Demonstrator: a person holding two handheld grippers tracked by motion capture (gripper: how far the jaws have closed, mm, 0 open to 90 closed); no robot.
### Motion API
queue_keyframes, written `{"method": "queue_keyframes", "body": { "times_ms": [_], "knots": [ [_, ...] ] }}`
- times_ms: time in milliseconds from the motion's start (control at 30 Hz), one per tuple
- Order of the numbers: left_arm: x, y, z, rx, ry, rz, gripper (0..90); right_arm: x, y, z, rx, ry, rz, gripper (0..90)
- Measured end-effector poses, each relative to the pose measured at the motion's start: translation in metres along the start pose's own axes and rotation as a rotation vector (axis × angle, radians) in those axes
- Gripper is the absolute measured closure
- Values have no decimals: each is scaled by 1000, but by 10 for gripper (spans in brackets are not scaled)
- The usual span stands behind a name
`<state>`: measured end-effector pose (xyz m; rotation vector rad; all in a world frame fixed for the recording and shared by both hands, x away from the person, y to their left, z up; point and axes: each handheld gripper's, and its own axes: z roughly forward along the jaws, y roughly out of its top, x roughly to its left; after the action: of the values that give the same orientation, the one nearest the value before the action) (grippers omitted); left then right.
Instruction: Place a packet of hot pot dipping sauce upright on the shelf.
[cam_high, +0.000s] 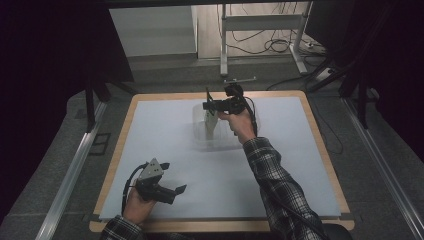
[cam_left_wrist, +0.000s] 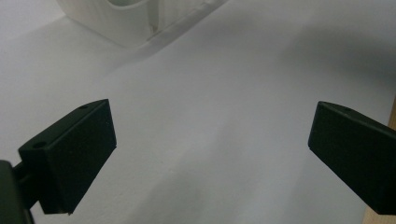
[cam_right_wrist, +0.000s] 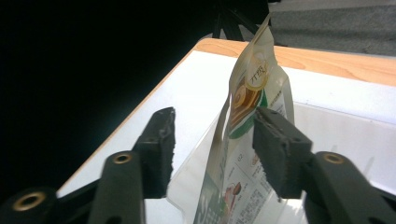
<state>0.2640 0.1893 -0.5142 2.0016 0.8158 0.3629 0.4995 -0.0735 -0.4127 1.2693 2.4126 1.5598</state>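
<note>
At the left of the high view we see the left tongs (cam_high: 172, 192) held low over the near part of the desk (cam_high: 150, 150), gripped by the person's left hand (cam_high: 137, 205). In the left gripper view its two black jaws stand wide apart with nothing between them, above the pale desk cover, and the corner of a clear plastic container (cam_left_wrist: 126, 23) shows at the top edge.

Moving right, the clear container (cam_high: 200, 135) sits on the far middle of the desk, and a printed pouch (cam_high: 211, 127) stands upright in it.

Above it we find the right tongs (cam_high: 210, 106), held by the right hand (cam_high: 239, 122) in a plaid sleeve (cam_high: 280, 185). In the right gripper view its jaws are apart on either side of the pouch (cam_right_wrist: 245, 98); one jaw lies right against it, though we cannot tell whether it touches.
</note>
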Motion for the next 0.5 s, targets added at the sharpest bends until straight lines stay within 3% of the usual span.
{"method": "queue_keyframes", "body": {
  "times_ms": [67,500],
  "knots": [
    [0,0,0,-2,2,3,5,0,-1,-1,14,20,-18,409],
    [0,-1,1,-5,6,7,5,9,-3,-6,29,30,-114,250]
  ]
}}
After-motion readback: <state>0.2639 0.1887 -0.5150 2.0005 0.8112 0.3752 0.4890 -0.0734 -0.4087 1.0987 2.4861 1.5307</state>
